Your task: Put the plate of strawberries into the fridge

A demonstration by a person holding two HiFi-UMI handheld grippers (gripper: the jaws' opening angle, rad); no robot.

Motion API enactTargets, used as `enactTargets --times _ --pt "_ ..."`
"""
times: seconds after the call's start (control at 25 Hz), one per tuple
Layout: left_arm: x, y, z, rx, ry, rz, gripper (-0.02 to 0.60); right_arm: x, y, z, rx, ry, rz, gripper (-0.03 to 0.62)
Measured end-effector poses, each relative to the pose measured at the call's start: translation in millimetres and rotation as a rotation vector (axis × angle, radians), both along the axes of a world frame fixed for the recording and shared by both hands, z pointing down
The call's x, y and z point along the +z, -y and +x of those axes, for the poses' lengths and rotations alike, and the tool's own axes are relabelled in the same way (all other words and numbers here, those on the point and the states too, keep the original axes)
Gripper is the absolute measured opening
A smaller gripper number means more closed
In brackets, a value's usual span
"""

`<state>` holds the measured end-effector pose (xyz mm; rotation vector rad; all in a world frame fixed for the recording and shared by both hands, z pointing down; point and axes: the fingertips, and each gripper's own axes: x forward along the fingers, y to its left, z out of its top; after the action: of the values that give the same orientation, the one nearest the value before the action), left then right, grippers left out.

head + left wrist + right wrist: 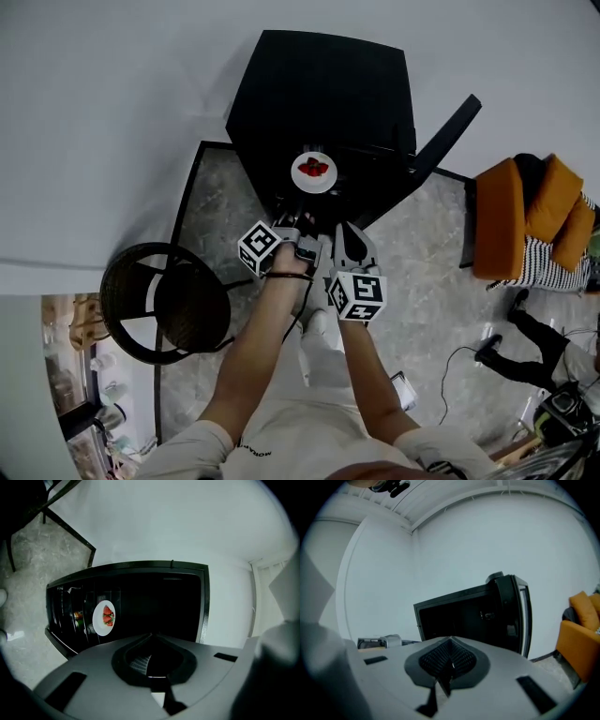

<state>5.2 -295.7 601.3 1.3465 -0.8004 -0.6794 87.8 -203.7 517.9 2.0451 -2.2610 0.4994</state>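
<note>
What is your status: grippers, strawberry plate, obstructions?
Left gripper shut, empty; right gripper shut, empty. Plate of strawberries inside fridge. Fridge door open; nothing in the way.

The fridge (319,94) stands open straight ahead of you, with free floor (427,253) before it. Its door (448,136) juts out on your right. The plate of strawberries (314,172) sits just inside the opening. A round black basket (164,302) crowds your left; an orange armchair (530,220) stands well off right.
</note>
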Motion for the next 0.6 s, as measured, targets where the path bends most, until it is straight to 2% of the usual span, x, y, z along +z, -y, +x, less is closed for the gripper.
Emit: enactTargets --times 0.24,0.44,0.6 --pt "-37.7 -19.8 -8.1 -0.005 0.019 0.015 0.000 -36.8 -4.1 -7.6 -0.020 0.004 0.010 0.012" --pt "-71.4 -34.2 -8.4 0.019 0.078 0.052 0.000 -69.0 -11.7 -9.8 -0.030 0.014 0.009 0.012" --pt "-105.1 -43.4 -12.2 0.050 0.153 0.106 0.000 -96.0 -18.1 -14.6 -0.049 0.004 0.018 0.012"
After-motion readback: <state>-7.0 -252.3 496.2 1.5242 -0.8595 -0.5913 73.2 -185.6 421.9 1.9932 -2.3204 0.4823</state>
